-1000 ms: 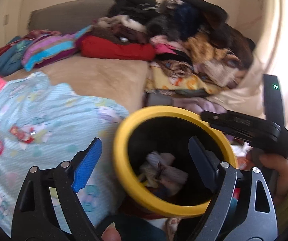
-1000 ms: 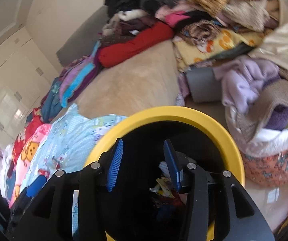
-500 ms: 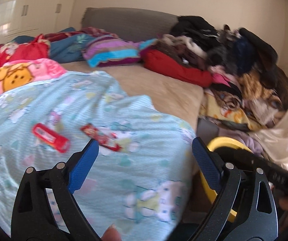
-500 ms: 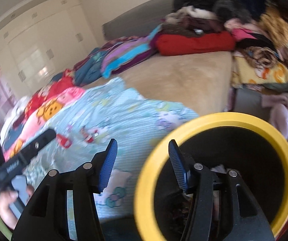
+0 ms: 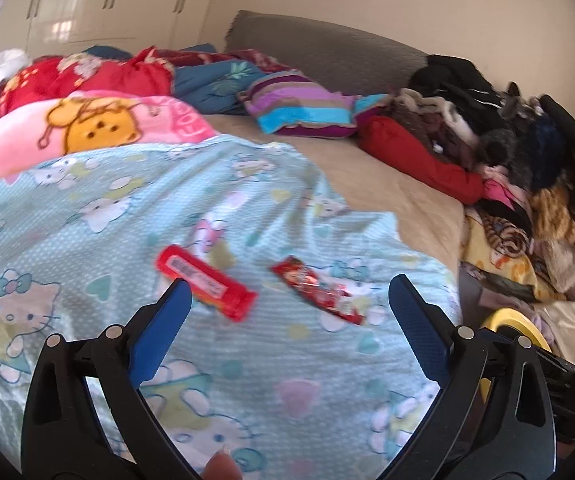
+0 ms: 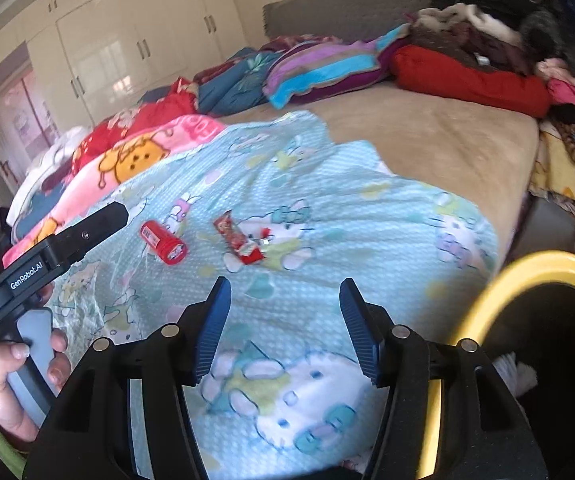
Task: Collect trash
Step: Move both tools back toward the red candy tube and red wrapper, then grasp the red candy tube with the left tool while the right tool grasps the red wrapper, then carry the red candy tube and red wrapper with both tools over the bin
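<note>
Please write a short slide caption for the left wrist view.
Open left gripper above two red wrappers on a cartoon-cat blanket.

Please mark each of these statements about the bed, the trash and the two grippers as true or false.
1. Two red wrappers lie on the light blue blanket. True: a red packet and a crinkled red wrapper.
2. The left gripper is shut on a wrapper. False: it is open and holds nothing.
3. The yellow-rimmed bin stands on top of the bed. False: it is beside the bed, at its edge.
4. The right gripper is open and empty. True.
5. The two wrappers lie stacked on each other. False: they lie apart, side by side.
</note>
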Available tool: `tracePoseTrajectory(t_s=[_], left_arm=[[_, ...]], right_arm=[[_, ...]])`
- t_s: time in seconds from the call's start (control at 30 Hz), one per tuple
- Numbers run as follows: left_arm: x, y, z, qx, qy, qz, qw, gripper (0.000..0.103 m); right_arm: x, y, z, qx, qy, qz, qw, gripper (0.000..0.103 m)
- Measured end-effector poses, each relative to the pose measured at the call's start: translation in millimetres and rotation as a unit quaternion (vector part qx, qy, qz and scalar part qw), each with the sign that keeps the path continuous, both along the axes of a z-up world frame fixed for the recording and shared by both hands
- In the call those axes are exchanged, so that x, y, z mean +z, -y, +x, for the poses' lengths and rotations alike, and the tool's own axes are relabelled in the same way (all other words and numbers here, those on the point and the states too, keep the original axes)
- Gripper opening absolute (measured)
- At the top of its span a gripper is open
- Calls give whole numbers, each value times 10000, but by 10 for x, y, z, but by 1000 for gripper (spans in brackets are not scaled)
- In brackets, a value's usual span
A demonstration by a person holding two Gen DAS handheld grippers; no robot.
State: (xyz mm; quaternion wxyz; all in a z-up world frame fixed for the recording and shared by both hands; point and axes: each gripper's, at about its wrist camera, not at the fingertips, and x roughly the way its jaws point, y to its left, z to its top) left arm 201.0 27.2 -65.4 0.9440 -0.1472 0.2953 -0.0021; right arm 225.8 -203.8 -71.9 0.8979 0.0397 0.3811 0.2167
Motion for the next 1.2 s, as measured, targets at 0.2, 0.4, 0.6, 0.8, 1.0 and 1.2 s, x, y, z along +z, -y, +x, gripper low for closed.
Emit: tracePoseTrajectory(t_s=[0.2, 0.4, 0.6, 0.8, 1.0, 1.2], left_arm=[[-187, -299, 137, 274, -247, -229, 9991, 91], [-370, -490, 325, 423, -548, -710, 9951, 83], [-584, -604, 520, 604, -877, -1205, 9870, 71], [-765, -689, 623, 846, -1106, -1583, 9775, 45], [-665, -601, 499, 801, -965, -1490, 9809, 32], [-383, -311, 288, 486, -564, -1221, 9897, 28]], right_arm=[[-186, -318, 376, 159, -326, -2, 9993, 55], [-463, -605, 799, 217, -779, 110, 9967, 51], [-647, -761, 839, 313, -876, -154, 9955, 19], [-473, -578, 533, 288, -579, 111, 9978, 17], [-233, -243, 156, 174, -231, 250, 9993, 17], [-73, 158, -128, -187, 20, 282, 9994, 17]])
